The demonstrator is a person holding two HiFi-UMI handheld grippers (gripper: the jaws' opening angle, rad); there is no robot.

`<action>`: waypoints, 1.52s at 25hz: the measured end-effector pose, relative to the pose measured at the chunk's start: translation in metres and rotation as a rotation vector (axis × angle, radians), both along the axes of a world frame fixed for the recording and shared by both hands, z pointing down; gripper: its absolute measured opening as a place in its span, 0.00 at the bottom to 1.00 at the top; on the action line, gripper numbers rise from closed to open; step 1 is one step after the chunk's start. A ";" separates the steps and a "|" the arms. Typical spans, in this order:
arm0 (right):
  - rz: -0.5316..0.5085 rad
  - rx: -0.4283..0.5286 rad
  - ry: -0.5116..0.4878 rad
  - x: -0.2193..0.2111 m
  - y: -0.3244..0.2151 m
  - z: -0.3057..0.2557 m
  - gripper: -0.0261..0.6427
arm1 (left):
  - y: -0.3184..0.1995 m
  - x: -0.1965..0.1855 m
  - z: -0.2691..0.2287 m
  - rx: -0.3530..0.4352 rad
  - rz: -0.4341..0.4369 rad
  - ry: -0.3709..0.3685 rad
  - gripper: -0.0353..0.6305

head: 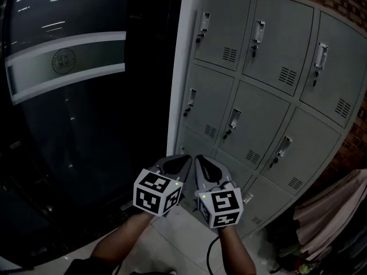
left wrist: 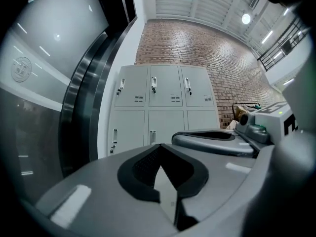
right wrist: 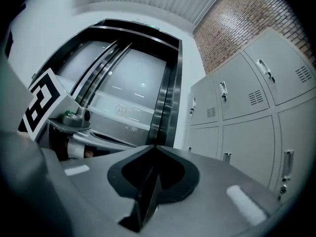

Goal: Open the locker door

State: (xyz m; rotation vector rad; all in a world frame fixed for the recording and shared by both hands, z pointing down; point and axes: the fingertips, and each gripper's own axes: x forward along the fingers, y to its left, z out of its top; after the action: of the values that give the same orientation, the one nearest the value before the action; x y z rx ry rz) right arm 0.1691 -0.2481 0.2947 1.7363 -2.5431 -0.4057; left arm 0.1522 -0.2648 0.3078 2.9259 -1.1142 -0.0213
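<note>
A grey bank of lockers [head: 261, 110] stands ahead and to the right, three columns wide, every door closed and each with a small handle [head: 233, 121] on its left edge. My left gripper [head: 182, 159] and right gripper [head: 200, 160] are held side by side low in the head view, tips pointing at the lockers' lower left corner and apart from it. In the left gripper view the jaws of the left gripper [left wrist: 160, 149] meet at the tips with nothing between them, with the lockers [left wrist: 160, 110] beyond. The right gripper [right wrist: 154, 151] is likewise shut and empty, lockers [right wrist: 247, 117] to its right.
A dark curved glass wall [head: 69, 96] with a pale band fills the left. A white wall strip [head: 182, 67] separates it from the lockers. A brick wall [left wrist: 197, 48] rises behind the lockers. Cloth and bags [head: 332, 216] lie at the lower right.
</note>
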 end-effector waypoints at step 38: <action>-0.050 0.074 0.068 -0.003 -0.391 -0.228 0.15 | -0.367 -0.013 -0.200 0.156 0.067 0.070 0.14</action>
State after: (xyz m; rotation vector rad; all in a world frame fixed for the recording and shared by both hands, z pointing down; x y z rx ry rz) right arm 0.1664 -0.6388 0.0665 1.6548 -2.5592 -0.5580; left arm 0.1390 -0.6319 0.1080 3.0691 -1.0499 -0.2187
